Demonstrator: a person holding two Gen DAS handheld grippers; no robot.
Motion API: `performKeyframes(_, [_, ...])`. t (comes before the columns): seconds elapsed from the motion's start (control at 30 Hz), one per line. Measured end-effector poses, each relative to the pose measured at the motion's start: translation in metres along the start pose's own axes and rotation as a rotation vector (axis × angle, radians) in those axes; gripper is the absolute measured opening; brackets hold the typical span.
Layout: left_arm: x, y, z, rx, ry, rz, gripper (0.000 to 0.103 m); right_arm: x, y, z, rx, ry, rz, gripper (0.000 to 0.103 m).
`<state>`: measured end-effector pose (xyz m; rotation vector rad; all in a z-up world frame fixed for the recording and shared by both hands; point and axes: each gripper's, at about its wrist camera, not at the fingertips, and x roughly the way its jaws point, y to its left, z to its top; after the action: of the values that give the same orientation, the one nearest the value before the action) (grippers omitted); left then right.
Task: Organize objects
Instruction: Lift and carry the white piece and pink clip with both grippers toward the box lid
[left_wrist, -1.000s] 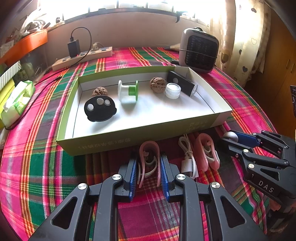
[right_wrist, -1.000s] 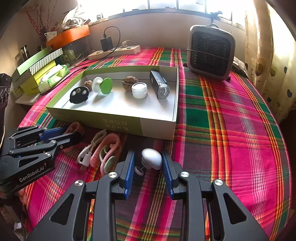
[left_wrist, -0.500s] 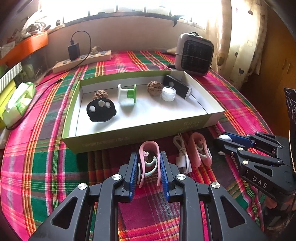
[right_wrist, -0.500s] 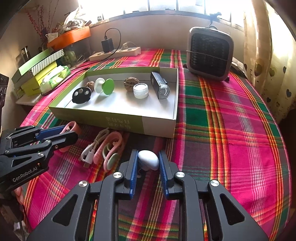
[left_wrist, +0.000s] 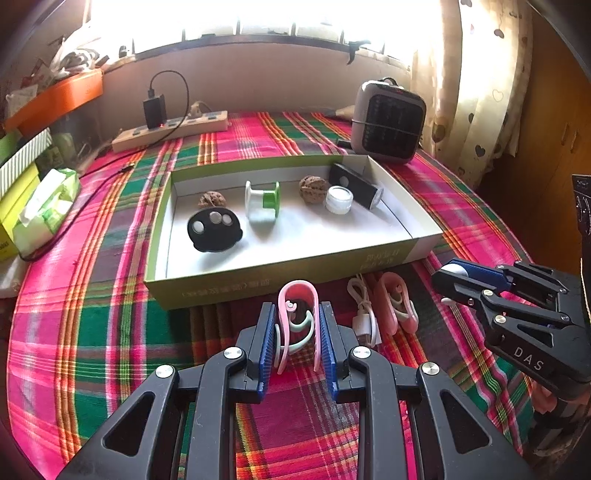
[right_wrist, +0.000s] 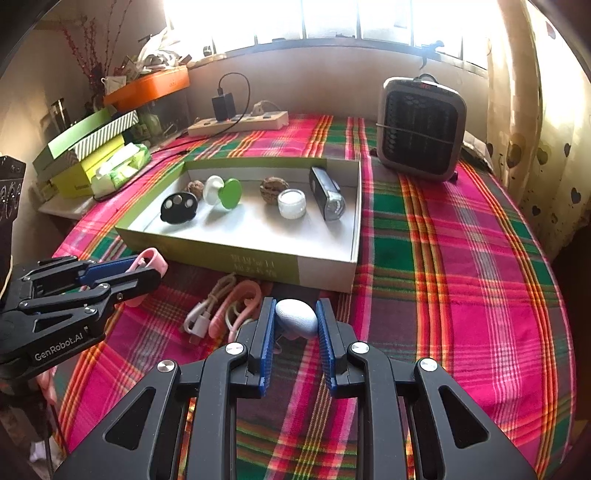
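Both grippers are lifting: right gripper (right_wrist: 295, 325) clamping the white egg-shaped plastic piece (right_wrist: 296, 322), left gripper (left_wrist: 297, 332) pinching the pink U-shaped plastic clip (left_wrist: 298, 314), both hovering before the shallow green cardboard tray (left_wrist: 280, 275); clear its rim first.

Landmark: power strip (right_wrist: 238, 123), beige, at far edge of table (right_wrist: 461, 258), plaid cloth.
Charger: black plug (right_wrist: 223, 105) in the strip, w/ cable.
Heater: grey fan heater (right_wrist: 421, 129), right of strip.
Tissues: green pack (right_wrist: 122, 168), left of strip.
Boxes: green stack (right_wrist: 85, 147), left of strip.
Curtain: heart print (right_wrist: 535, 110), far right of strip.
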<state>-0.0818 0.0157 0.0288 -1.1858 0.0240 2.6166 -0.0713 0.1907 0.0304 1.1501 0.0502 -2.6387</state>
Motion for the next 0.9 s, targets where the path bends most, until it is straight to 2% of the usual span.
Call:
performKeyframes(0.43, [-0.006,0.016,0.02,-0.025,-0.036,0.025,0.021,-0.002,0.008,0.03,-0.042,-0.059,0.021,0.023])
performKeyframes(0.9, [0.015,0.027,0.038,-0.049,-0.023,0.027,0.021,0.034,0.017,0.083,-0.102,-0.065,0.059,0.023])
